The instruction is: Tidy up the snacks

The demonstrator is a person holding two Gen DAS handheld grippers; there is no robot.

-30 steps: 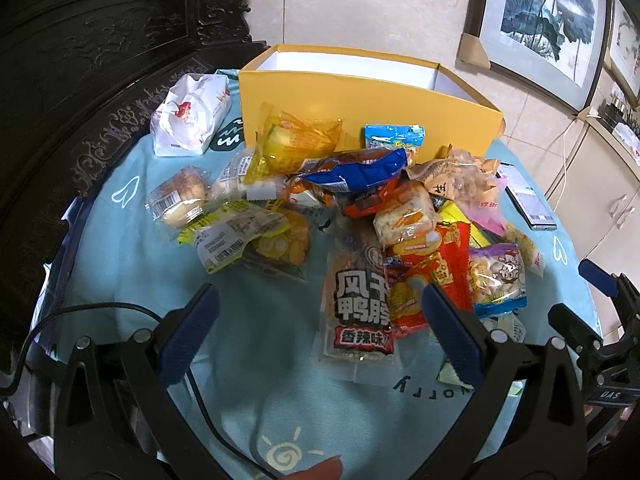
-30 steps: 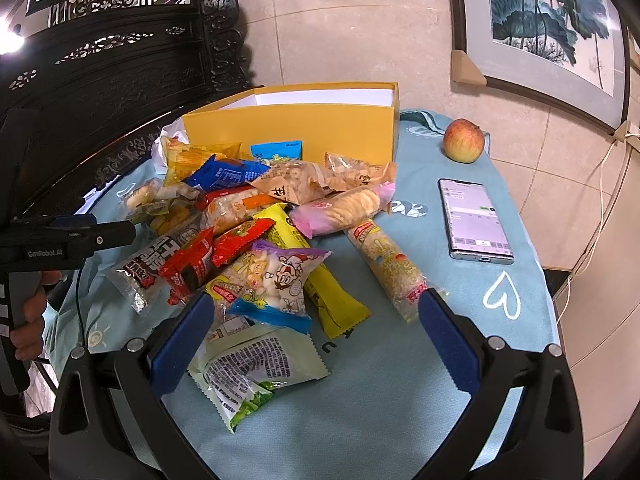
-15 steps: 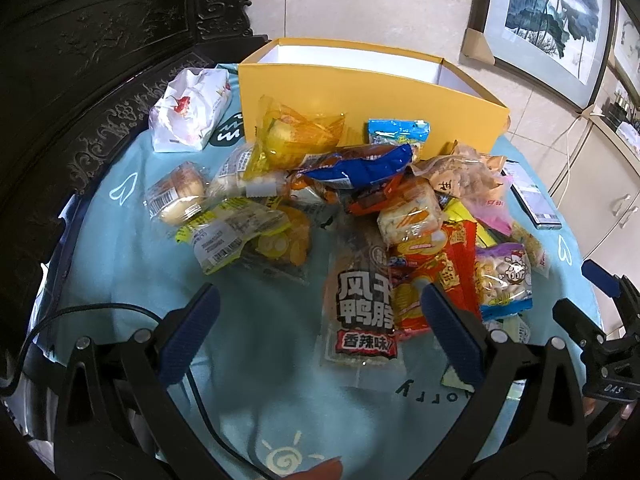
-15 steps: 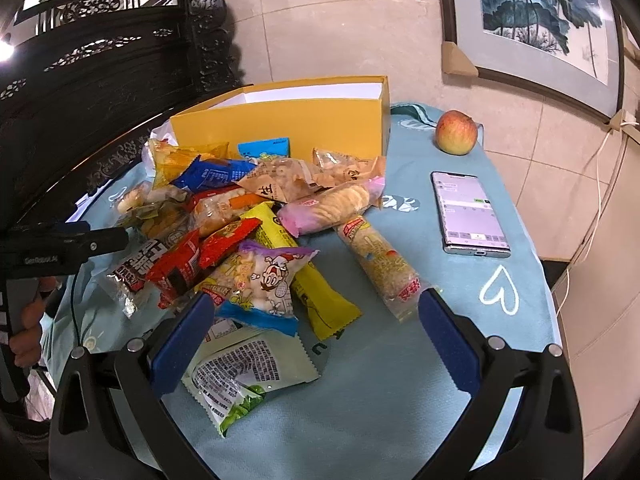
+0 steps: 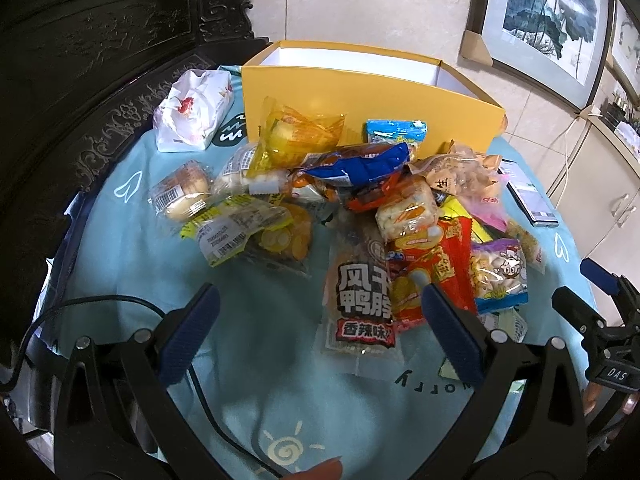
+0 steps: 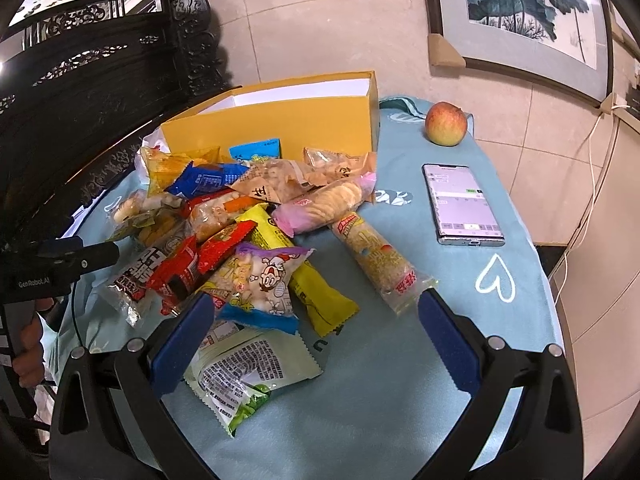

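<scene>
- While both grippers hover over the near edge of the table (image 6: pixel 500 360), the snacks (image 6: pixel 256 240) lie heaped on the blue cloth, just in front of the yellow box (image 6: pixel 280 128).
- Both tools are empty: the left gripper (image 5: pixel 318 330) has its fingers spread wide over the dark duck packet (image 5: pixel 362 300), and the right gripper (image 6: pixel 314 330) is equally splayed above the pale green packet (image 6: pixel 248 372).
- These packets look light and soft, with slick, crinkly film that will likely slide between the pads.
- Rice crackers in the pink bag (image 6: pixel 324 206) and the long roll (image 6: pixel 376 258) seem brittle, so a gentle pinch suits them.
- A crimped end seal is probably the safest place to take hold, since it is flat and holds no food.
- Puffed bags such as the cartoon one (image 6: pixel 260 280) may bulge or slip if squeezed at the middle.
- Off to the right, well apart from the heap, sit a phone (image 6: pixel 462 204) and an apple (image 6: pixel 445 124).
</scene>
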